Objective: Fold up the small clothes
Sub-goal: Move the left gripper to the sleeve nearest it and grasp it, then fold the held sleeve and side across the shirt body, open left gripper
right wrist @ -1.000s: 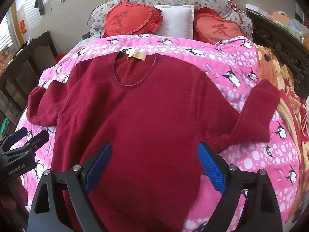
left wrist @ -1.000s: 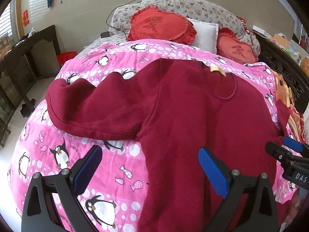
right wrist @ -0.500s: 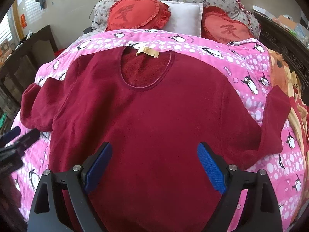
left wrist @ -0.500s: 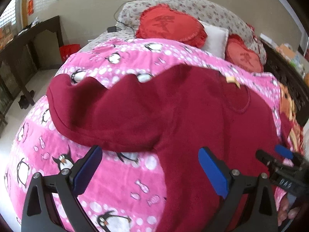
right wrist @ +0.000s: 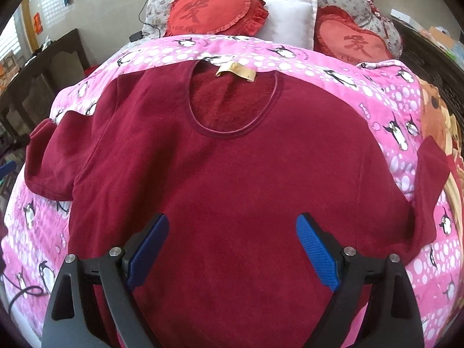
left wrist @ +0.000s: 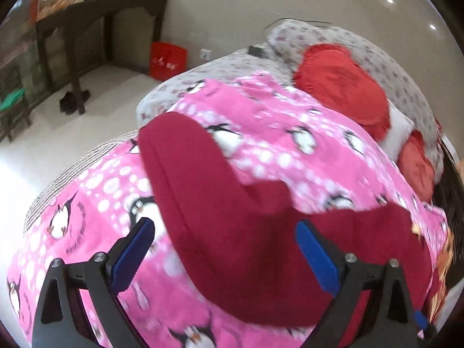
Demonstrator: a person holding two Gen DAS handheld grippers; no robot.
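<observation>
On the bed's pink penguin quilt (right wrist: 333, 66), dark red top (right wrist: 232, 168) lay flat, neckline toward heart cushions (right wrist: 208, 8), left hand-held gripper (left wrist: 223, 255) spread wide over its left sleeve (left wrist: 185, 168), right hand-held gripper (right wrist: 232, 249) wide above the lower body, both holding nothing

Right wrist view looks along the sweater (right wrist: 232, 174) toward its collar; left wrist view sits close over its left sleeve (left wrist: 203, 191); both share it.
</observation>
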